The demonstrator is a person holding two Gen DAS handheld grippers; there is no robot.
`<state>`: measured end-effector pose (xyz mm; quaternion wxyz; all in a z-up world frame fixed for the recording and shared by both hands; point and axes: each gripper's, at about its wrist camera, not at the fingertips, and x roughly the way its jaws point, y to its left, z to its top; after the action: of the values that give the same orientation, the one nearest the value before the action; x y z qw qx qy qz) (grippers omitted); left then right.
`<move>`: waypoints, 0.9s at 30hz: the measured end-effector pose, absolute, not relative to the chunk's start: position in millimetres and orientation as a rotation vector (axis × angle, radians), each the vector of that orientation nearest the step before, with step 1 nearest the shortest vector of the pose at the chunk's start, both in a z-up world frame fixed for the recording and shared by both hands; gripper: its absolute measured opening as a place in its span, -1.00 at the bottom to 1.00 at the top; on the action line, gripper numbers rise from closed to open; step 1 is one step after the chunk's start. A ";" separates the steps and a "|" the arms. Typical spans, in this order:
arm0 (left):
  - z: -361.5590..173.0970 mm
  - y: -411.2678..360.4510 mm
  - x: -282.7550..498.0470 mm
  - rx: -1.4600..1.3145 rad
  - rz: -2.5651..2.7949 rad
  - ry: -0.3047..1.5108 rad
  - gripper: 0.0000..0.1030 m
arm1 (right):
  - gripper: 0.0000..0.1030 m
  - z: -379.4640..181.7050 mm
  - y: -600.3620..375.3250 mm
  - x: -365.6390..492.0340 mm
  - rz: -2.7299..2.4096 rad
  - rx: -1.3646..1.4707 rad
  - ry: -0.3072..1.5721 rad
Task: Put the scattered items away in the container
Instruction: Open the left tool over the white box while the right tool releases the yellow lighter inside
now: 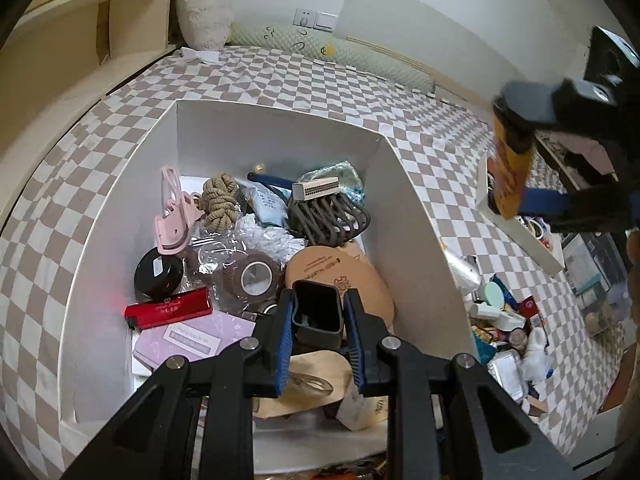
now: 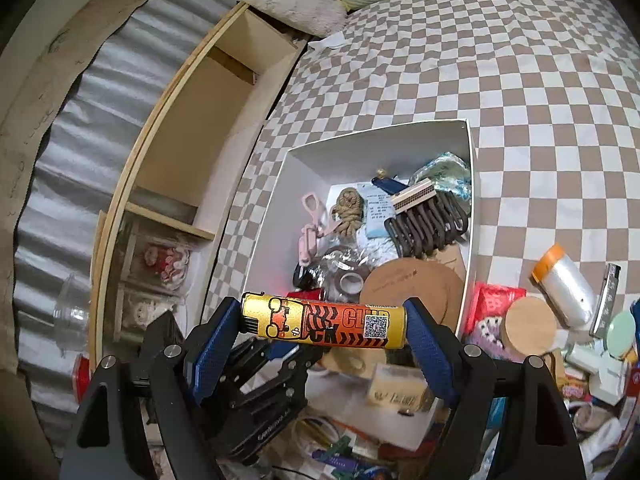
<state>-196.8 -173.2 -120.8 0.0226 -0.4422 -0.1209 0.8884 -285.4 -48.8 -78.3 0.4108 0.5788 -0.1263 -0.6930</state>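
**Both grippers loaded over the white box**

The left gripper (image 1: 318,320) clamps a small black open-topped case (image 1: 318,312) between its blue pads, held above the near end of the white box (image 1: 120,216), which sits on a brown-and-white checked bedspread (image 1: 280,76). The right gripper (image 2: 324,334) grips a yellow-and-orange lighter (image 2: 324,322) end to end, the lighter lying crosswise between its fingers, over the near edge of the same box (image 2: 266,216). From the left wrist camera that right gripper (image 1: 532,168) appears off to the right, above the bedspread and clear of the box, with the lighter (image 1: 510,172) standing almost upright in it.

Inside the box lie a red lighter (image 1: 170,312), a black round compact (image 1: 159,270), a pink eyelash curler (image 1: 174,216), a coil of tan rope (image 1: 220,204), a roll of brown tape (image 1: 252,276), a dark claw hair clip (image 1: 328,216), a small harmonica (image 1: 316,190) resting on the clip, a round cork coaster (image 1: 348,280) and a lilac card (image 1: 196,338).

Outside the box, to its right, a pile of loose things remains on the bedspread: a roll of clear film with an orange cap (image 2: 566,288), a round wooden lid (image 2: 530,322), a red packet (image 2: 496,300) and a pale green disc (image 2: 620,334)
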 end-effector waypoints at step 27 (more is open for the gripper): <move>-125.4 -222.9 -179.3 -1.188 2.881 -0.425 0.60 | 0.60 -140.1 -179.9 -350.7 -1.753 1.502 -0.121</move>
<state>-179.3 -222.9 -125.4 -0.0016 -0.3778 -0.1350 0.9160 -350.7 -179.9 -140.1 0.4034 0.5945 -0.0480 -0.6939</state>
